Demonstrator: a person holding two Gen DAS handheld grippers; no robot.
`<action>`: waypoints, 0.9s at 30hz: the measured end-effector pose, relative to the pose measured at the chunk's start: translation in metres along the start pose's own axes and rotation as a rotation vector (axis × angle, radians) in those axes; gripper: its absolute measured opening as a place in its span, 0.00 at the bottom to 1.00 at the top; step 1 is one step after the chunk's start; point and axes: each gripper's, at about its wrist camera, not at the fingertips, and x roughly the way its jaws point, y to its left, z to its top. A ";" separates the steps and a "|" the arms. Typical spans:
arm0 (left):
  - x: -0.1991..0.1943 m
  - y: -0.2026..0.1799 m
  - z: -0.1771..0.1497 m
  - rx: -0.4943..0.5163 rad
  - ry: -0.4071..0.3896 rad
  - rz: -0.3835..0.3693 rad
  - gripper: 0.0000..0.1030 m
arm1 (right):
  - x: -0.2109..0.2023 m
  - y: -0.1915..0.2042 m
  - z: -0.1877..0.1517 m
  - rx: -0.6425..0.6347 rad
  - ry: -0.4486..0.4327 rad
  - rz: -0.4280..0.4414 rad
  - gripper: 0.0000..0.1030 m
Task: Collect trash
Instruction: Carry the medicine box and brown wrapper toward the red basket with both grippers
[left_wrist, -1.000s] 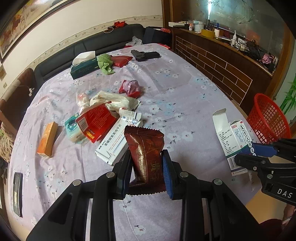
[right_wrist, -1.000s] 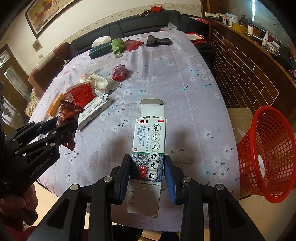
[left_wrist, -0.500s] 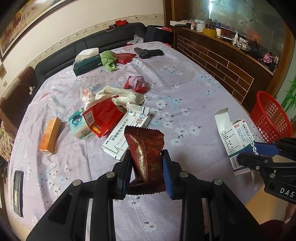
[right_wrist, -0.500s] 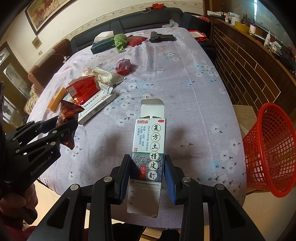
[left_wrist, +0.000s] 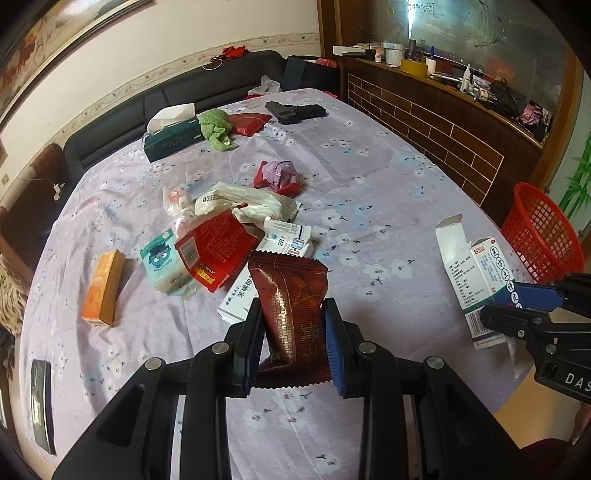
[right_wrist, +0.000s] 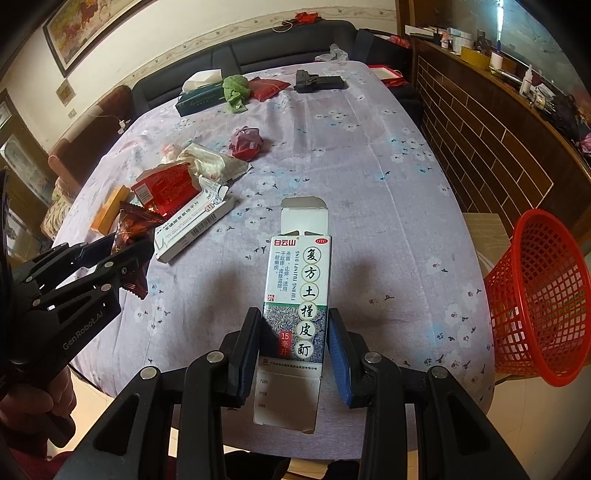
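Left gripper (left_wrist: 291, 332) fingers pinch a dark red-brown crinkled foil snack wrapper (left_wrist: 290, 306), held upright above the near edge of the bench (left_wrist: 369, 192), which has a lilac floral cloth. Right gripper (right_wrist: 293, 347) fingers pinch a tall white-and-green cardboard medicine box (right_wrist: 297, 295) with its top flap open, also held over the near edge. Red plastic mesh waste basket (right_wrist: 539, 310) stands on the floor off the bench's right edge, apart from both grippers. Mid-left of the bench: a pile with a red foil packet (left_wrist: 212, 247), long white pill box (right_wrist: 195, 229), crumpled white plastic bag (left_wrist: 251, 199) and orange carton (left_wrist: 103, 288). Far edge: green tissue box (left_wrist: 173, 138), green cloth (left_wrist: 218, 129).
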 end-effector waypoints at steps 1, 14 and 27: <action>0.001 0.002 0.000 0.003 -0.001 0.000 0.28 | 0.000 0.001 0.000 0.003 -0.001 -0.003 0.37; 0.006 0.024 -0.001 -0.004 -0.006 0.023 0.28 | 0.009 0.018 0.006 0.007 0.007 -0.022 0.37; 0.004 0.017 -0.006 0.014 -0.007 -0.028 0.28 | 0.009 0.020 0.003 0.031 0.016 -0.038 0.37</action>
